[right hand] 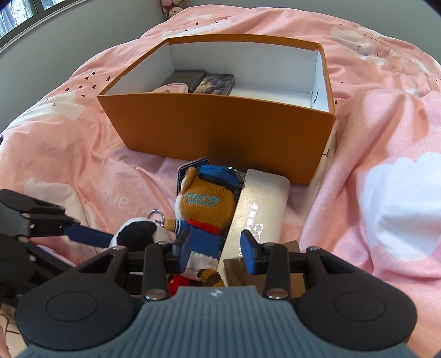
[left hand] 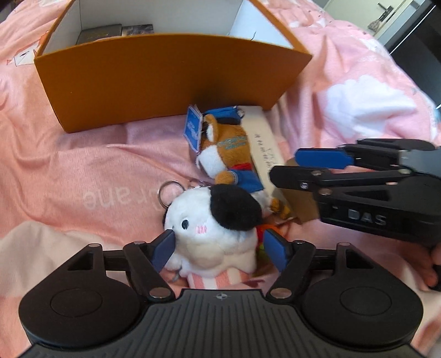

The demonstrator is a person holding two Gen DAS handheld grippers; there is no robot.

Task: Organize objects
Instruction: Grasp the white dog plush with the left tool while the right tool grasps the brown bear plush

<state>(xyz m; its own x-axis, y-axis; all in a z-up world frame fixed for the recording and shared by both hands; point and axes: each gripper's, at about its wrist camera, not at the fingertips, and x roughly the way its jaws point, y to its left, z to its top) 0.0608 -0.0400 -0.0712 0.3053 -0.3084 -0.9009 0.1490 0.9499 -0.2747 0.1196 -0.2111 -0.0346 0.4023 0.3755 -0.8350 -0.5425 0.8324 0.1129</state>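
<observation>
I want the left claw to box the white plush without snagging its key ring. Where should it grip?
Grip the white plush across its round body, from the near side, opposite the key ring. The open left claw already straddles it.

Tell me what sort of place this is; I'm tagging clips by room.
Probably a bedroom: everything lies on a pink cloud-print duvet, soft toys sit near a window, and plush keychains go into an orange box.
</observation>
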